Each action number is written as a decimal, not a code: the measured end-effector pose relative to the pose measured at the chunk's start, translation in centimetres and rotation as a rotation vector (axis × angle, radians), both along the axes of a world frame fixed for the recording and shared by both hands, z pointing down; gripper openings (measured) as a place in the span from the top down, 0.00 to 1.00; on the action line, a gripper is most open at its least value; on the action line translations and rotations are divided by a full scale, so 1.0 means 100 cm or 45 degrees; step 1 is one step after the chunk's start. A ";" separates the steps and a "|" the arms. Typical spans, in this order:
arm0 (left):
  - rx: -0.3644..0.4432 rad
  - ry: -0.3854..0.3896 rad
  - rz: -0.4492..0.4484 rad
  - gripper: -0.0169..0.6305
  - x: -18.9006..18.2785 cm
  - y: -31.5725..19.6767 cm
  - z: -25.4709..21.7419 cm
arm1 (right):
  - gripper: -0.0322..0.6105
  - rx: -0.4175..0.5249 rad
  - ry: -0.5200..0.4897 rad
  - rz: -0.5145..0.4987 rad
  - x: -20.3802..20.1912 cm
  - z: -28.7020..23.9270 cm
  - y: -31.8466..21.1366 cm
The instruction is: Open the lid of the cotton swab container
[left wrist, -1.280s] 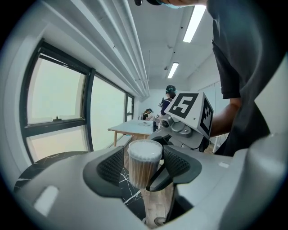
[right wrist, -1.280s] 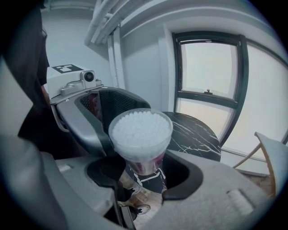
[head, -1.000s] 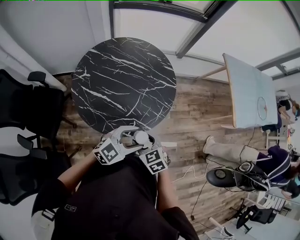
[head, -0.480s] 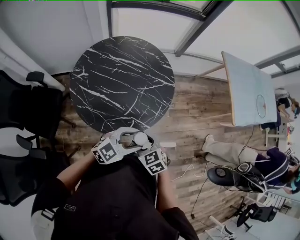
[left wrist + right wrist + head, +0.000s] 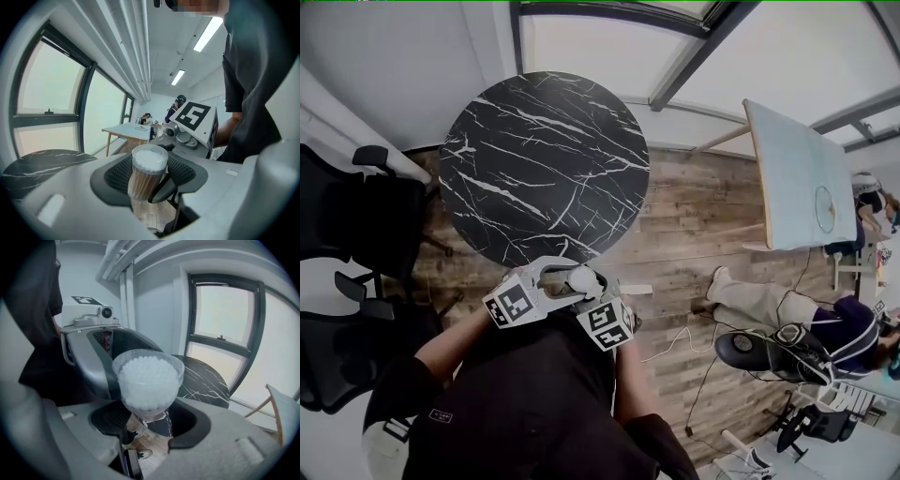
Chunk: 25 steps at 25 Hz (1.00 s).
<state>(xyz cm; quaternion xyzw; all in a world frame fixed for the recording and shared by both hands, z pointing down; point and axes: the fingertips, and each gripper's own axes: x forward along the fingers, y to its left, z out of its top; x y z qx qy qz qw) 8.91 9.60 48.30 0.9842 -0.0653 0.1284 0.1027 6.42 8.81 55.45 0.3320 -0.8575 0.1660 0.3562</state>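
Evidently to brace it, the right gripper (image 5: 149, 425) is clamped low on the cotton swab container (image 5: 148, 176), held in mid-air at the head view's lower centre, while the left gripper (image 5: 555, 280), its jaws just closing, presses its lidded top, probably to pull the lid off.
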 end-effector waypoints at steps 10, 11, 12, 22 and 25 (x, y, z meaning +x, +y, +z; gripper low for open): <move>-0.009 -0.003 0.019 0.59 0.004 -0.002 0.001 | 0.57 -0.008 -0.002 -0.001 0.004 0.000 -0.002; -0.008 -0.003 0.023 0.59 0.004 -0.003 0.000 | 0.57 -0.008 -0.004 -0.003 0.004 0.000 -0.002; -0.010 -0.003 0.027 0.59 0.004 -0.003 0.000 | 0.57 -0.009 -0.005 -0.005 0.004 -0.001 -0.002; -0.001 -0.012 0.051 0.59 0.004 -0.004 -0.003 | 0.57 -0.010 -0.004 -0.006 0.005 -0.004 -0.003; -0.005 -0.001 0.048 0.58 0.004 -0.004 -0.004 | 0.57 -0.009 -0.004 -0.003 0.006 -0.004 -0.004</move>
